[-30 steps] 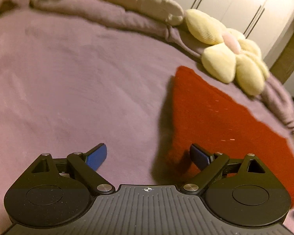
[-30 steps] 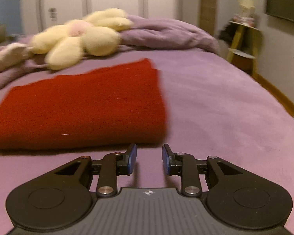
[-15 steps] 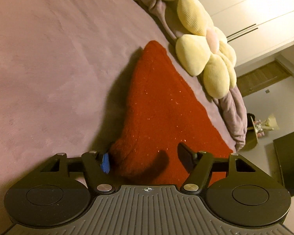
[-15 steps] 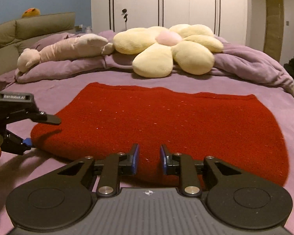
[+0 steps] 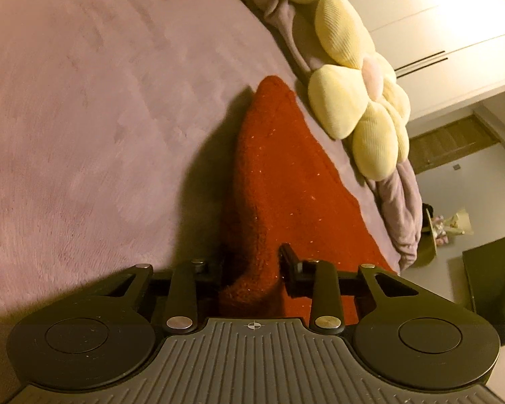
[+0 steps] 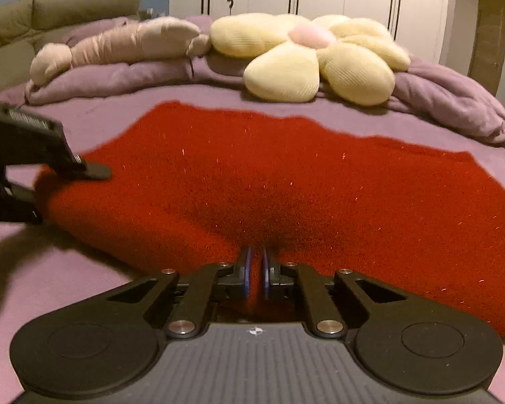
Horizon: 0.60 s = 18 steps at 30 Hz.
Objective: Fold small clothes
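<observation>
The fuzzy red knitted garment (image 6: 286, 195) lies spread flat on the mauve plush bedspread (image 5: 84, 118), in front of the cream flower-shaped plush cushion (image 6: 306, 57).

Only the right wrist view shows the garment's full width, a long pale stuffed toy (image 6: 118, 45) on the bunched duvet, a sofa back, and the left gripper (image 6: 50, 185) coming in from the left edge with one finger above and one below the garment's left corner. Only the left wrist view shows the garment lengthwise, tapering to its far corner beside the cushion, with a floor and a dark box past the bed's end.

The left gripper (image 5: 252, 266) is rolled to one side and tilts down toward the bed; its jaws are closing, with the near corner of the garment bunched up between them and the fingers pressing into the fabric on both sides.

The right gripper (image 6: 256, 269) sits level across the frame, angled down at the garment's near edge. Its jaws are closed to a narrow slit, pinching a small fold of the red fabric at their tips.
</observation>
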Each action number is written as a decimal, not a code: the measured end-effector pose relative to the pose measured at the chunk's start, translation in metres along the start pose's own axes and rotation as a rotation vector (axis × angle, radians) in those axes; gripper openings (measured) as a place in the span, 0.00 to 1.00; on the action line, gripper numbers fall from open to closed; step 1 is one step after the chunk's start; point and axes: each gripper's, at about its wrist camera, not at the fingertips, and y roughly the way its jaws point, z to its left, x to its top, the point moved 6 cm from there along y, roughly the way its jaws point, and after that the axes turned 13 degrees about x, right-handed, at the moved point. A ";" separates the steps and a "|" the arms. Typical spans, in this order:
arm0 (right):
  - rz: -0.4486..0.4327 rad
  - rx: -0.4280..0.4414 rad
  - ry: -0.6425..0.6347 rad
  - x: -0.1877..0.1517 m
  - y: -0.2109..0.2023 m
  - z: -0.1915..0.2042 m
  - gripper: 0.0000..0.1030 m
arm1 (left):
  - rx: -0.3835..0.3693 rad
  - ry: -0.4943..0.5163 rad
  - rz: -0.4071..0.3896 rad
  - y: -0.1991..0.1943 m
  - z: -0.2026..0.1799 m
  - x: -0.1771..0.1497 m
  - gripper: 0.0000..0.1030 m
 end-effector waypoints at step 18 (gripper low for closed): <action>-0.127 -0.120 0.118 0.002 -0.056 -0.054 0.07 | 0.047 0.398 -0.157 -0.044 -0.110 -0.013 0.28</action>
